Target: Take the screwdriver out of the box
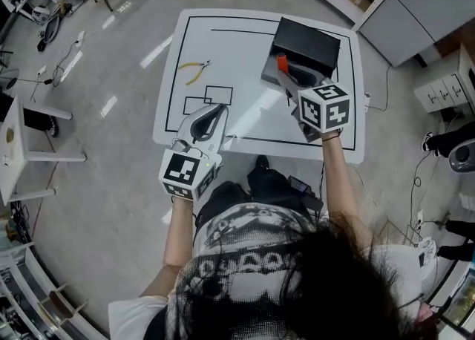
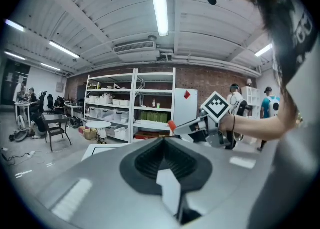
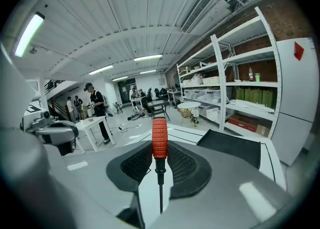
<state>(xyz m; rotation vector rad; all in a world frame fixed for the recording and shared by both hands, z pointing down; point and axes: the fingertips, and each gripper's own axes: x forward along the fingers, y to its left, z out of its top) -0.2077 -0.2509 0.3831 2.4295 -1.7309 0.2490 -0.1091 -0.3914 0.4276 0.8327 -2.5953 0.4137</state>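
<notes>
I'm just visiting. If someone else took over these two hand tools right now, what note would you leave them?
Left tool: shut, empty, over the near edge of the table.
Right tool: shut on the screwdriver, held in the air, orange handle outward.
Box: on the table, far right side.
Done: the screwdriver is out of the box.
To do: probably just set it down on the table.

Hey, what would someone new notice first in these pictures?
Probably the screwdriver with a ribbed orange-red handle, clamped in the right gripper over the black box at the white table's far right. Yellow-handled pliers lie alone on the table's left.
</notes>
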